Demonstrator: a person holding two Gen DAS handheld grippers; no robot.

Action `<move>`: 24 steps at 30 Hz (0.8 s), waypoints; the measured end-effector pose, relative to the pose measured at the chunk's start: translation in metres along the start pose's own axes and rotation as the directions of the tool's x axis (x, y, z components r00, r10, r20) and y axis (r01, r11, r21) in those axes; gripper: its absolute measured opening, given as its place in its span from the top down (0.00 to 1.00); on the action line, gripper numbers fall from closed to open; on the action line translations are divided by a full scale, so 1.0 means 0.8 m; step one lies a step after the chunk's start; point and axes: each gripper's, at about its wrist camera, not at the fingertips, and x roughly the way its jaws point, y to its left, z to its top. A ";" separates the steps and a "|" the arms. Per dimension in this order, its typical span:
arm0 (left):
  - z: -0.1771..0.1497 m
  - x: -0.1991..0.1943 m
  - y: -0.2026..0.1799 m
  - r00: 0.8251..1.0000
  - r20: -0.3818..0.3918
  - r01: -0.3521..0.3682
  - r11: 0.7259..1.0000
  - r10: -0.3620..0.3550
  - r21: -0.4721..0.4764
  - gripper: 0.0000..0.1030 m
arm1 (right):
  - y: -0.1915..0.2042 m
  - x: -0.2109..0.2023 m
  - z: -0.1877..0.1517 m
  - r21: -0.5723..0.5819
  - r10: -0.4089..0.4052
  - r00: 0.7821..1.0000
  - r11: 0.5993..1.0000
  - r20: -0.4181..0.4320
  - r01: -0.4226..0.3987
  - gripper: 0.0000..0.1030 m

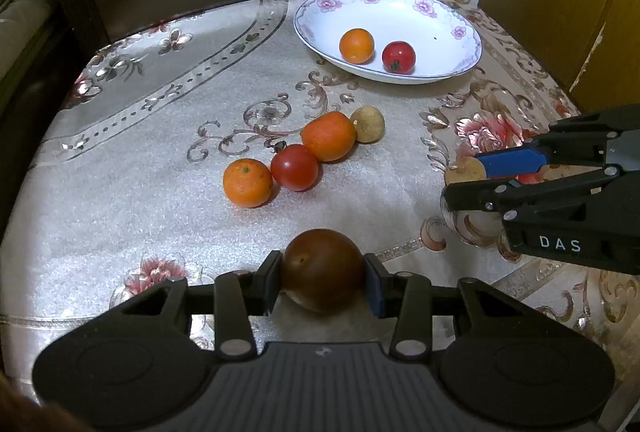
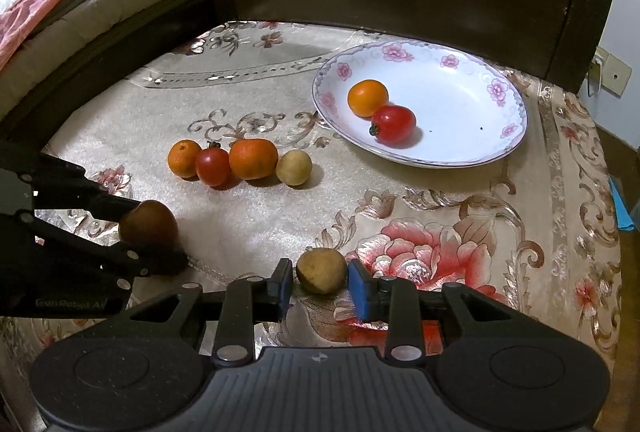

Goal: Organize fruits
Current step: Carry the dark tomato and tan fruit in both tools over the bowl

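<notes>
Clamped between both pads of the left gripper (image 1: pixel 322 278): dark tomato (image 1: pixel 322 268), low over the tablecloth (image 1: pixel 140 152), near edge. Beside it on the right, right gripper (image 2: pixel 320 286) set narrow around a tan fruit (image 2: pixel 322 270); right pad touching, a sliver of gap at the left pad, so pinched or merely bracketed, cannot tell. Farther out, a row of four loose fruits (image 2: pixel 253 158) lying left to right across the middle. Farthest, at far right, plate (image 2: pixel 460 104) already carrying an orange (image 2: pixel 367 97) and a red tomato (image 2: pixel 394 123). Probably plate-bound next: ahead and right from either tongs, right hand nearer, row passing on the left.
</notes>
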 end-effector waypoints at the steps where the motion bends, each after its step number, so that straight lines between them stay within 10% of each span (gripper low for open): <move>1: 0.000 0.000 0.000 1.000 0.000 -0.002 1.000 0.002 0.001 0.52 | 0.000 0.000 0.000 0.000 -0.001 1.000 1.000 -0.001 0.001 0.75; 24: 0.044 -0.009 -0.017 0.998 0.067 -0.002 1.000 0.003 -0.009 0.53 | -0.004 -0.022 0.018 0.066 -0.005 0.999 0.998 0.035 0.002 0.79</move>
